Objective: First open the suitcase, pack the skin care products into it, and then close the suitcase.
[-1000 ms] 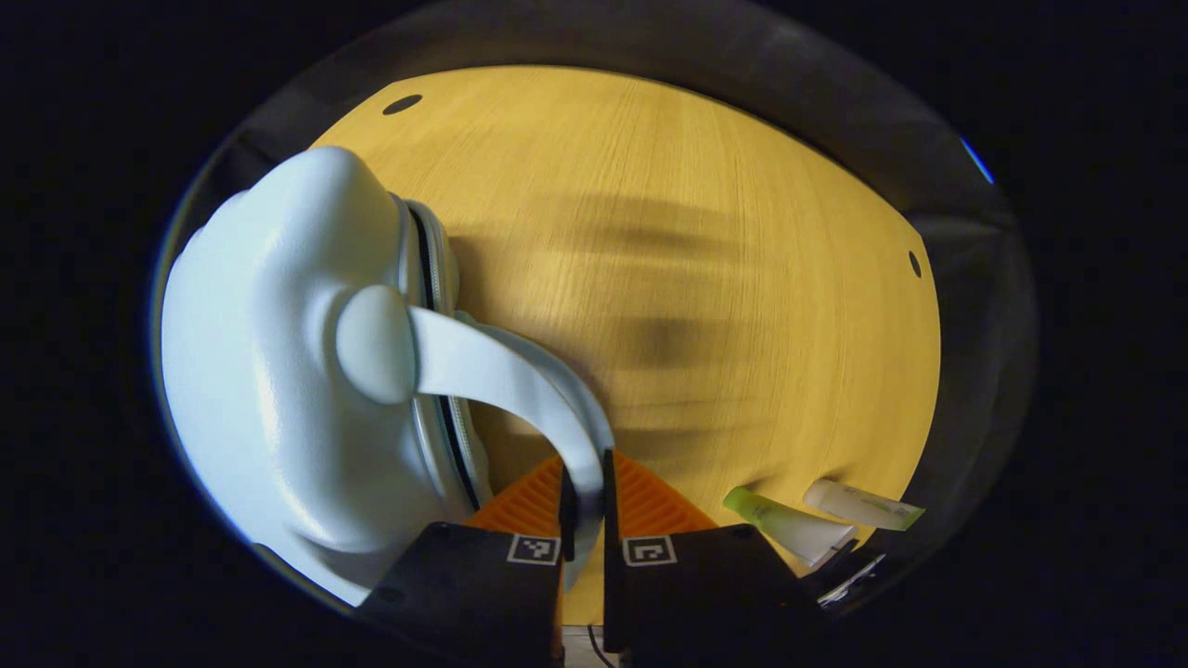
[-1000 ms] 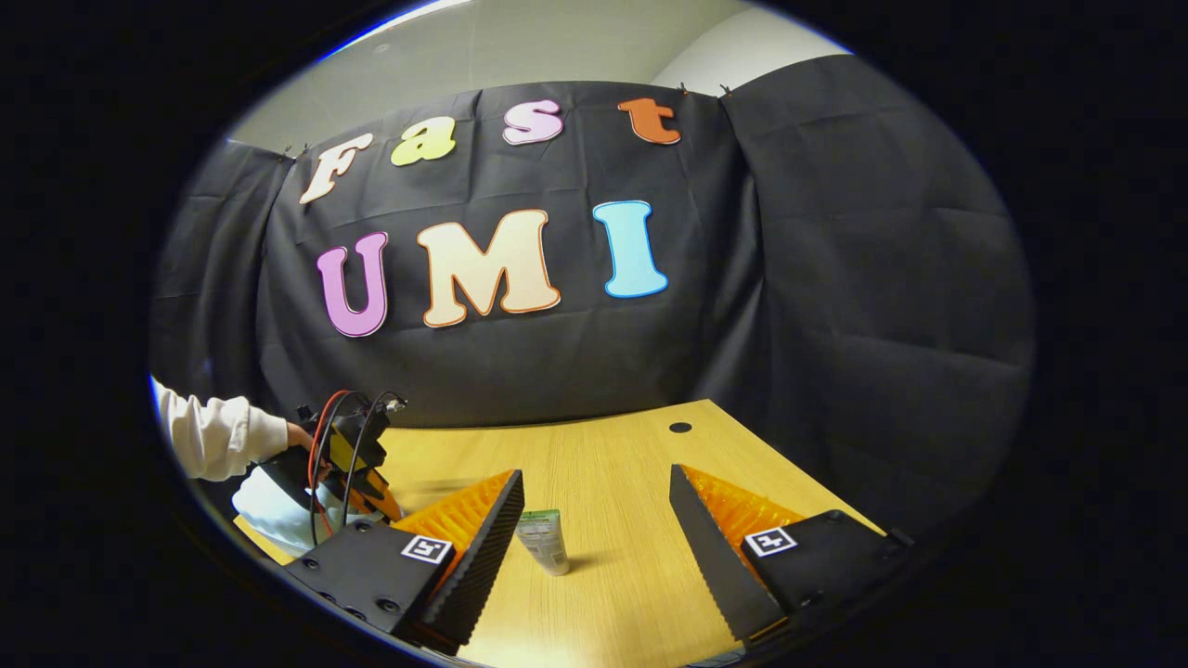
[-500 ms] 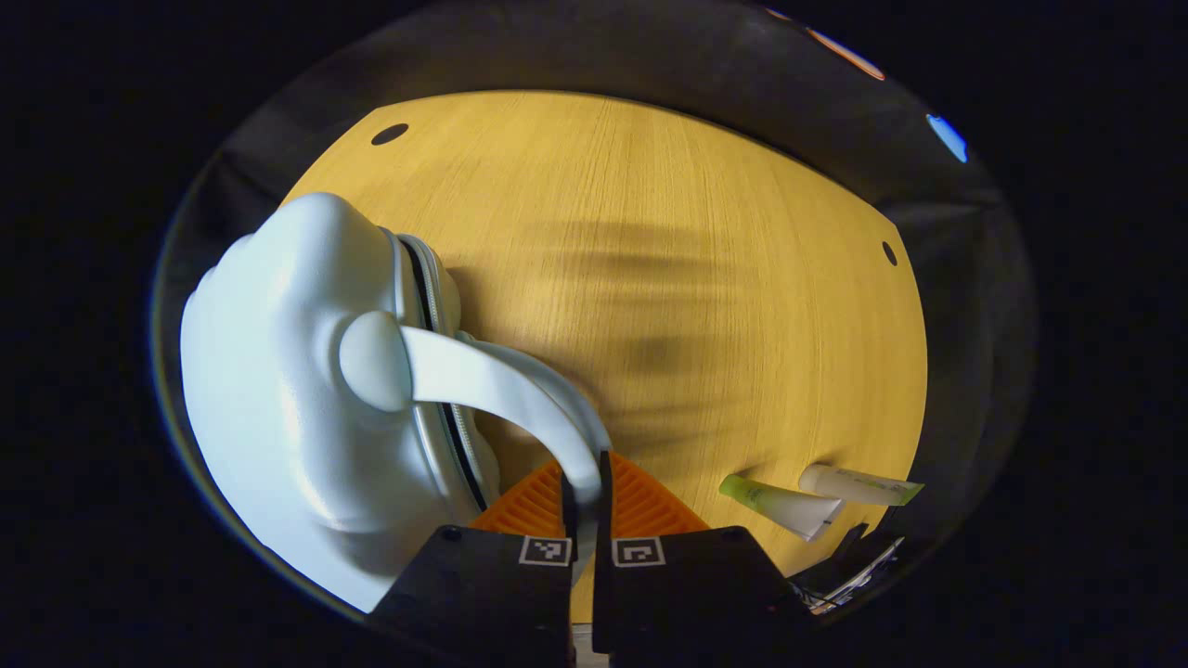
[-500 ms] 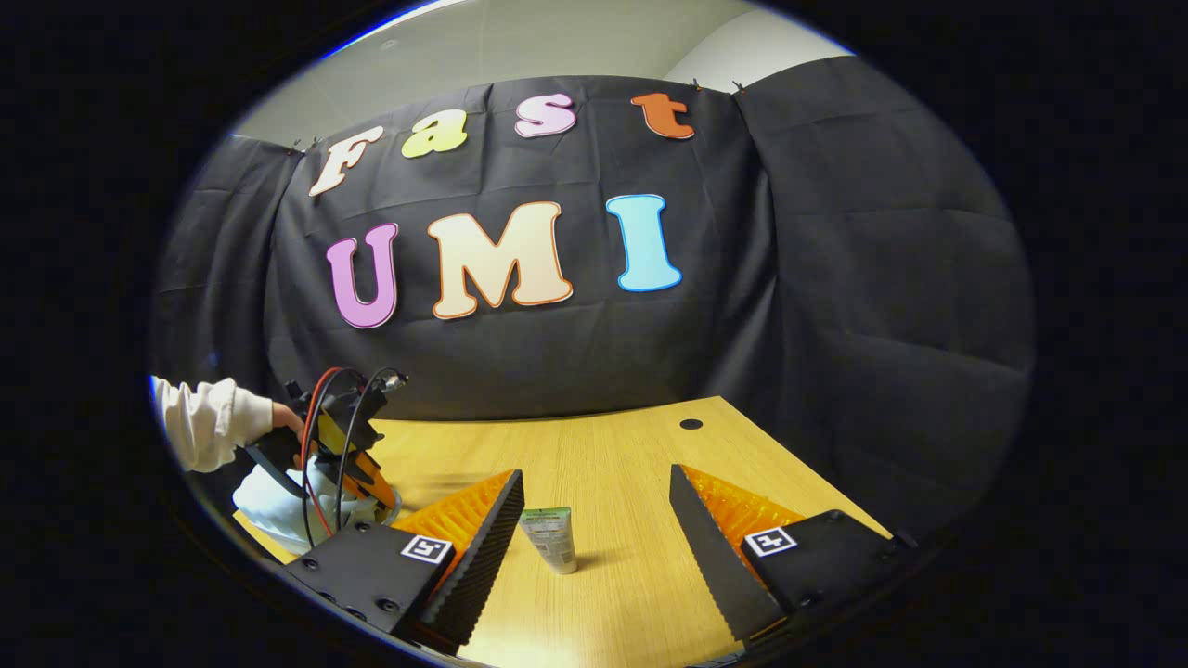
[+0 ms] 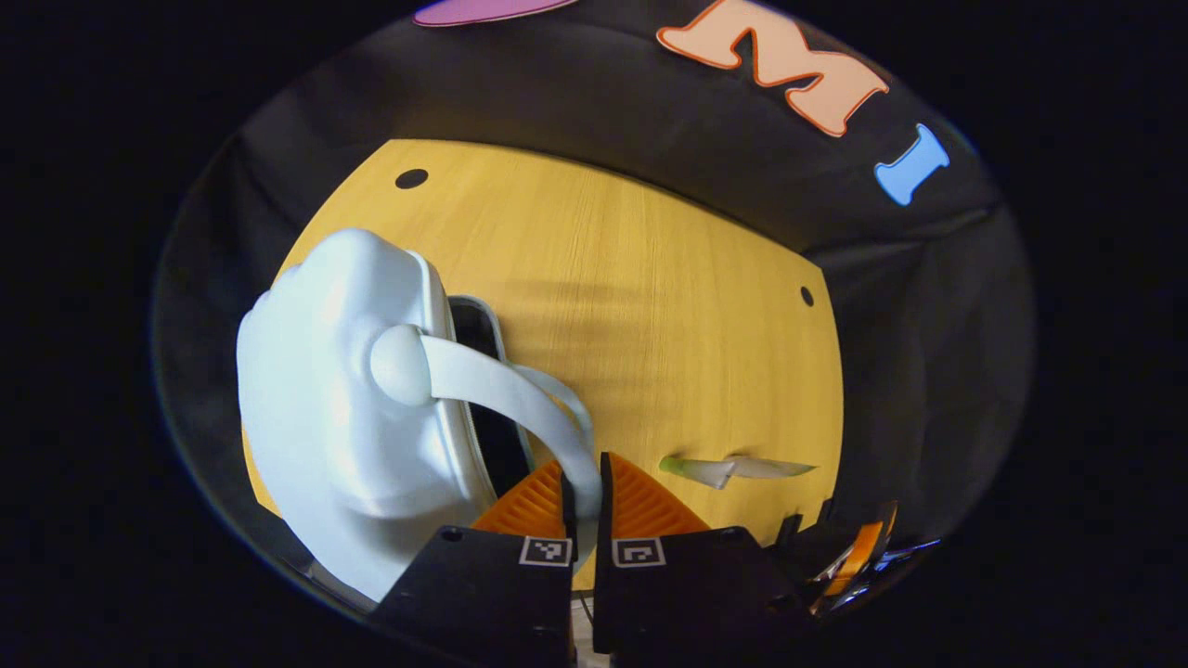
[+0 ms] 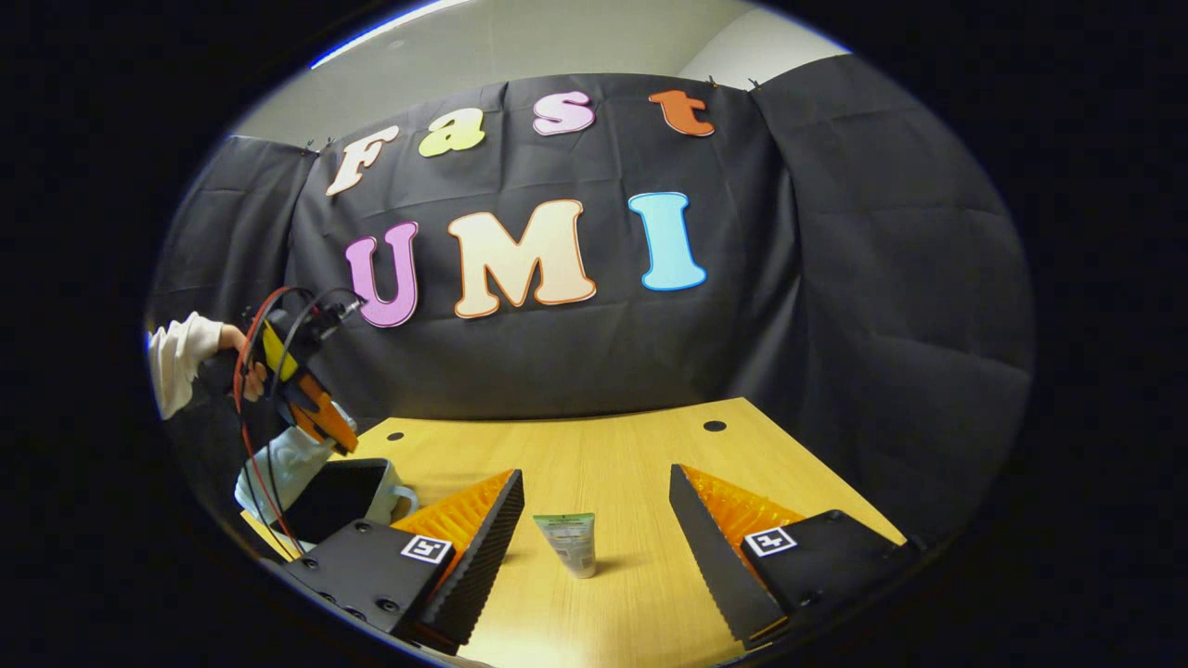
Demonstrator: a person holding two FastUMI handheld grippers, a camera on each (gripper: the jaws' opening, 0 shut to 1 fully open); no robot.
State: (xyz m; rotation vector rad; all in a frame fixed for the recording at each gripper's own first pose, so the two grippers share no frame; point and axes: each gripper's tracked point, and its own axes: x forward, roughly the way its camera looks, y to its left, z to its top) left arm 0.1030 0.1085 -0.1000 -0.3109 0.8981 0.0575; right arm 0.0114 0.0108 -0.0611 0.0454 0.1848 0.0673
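Observation:
The white hard-shell suitcase (image 5: pixel 325 408) lies on the wooden table with its lid raised, and a dark gap (image 5: pixel 478 371) runs along the seam. My left gripper (image 5: pixel 585 468) is shut on the lid's white curved handle (image 5: pixel 501 390). Two skin care tubes (image 5: pixel 733 468) lie on the table to the right. In the right gripper view, my right gripper (image 6: pixel 594 520) stands open low over the table, and a small tube (image 6: pixel 571 543) rests ahead between its fingers without touching them. The left gripper (image 6: pixel 302 390) is held high over the open suitcase (image 6: pixel 334 496), whose inside is dark.
The wooden table (image 5: pixel 650 306) has small cable holes (image 6: pixel 714 426) near its far corners. Black cloth walls close it in at the back and sides. A hand and a white sleeve (image 6: pixel 176 357) hold the left gripper. The right gripper (image 5: pixel 854 557) sits near the table's edge.
My left gripper has gone up with the handle, swinging the suitcase lid up so the dark inside shows. The right gripper has stayed open and hardly shifted.

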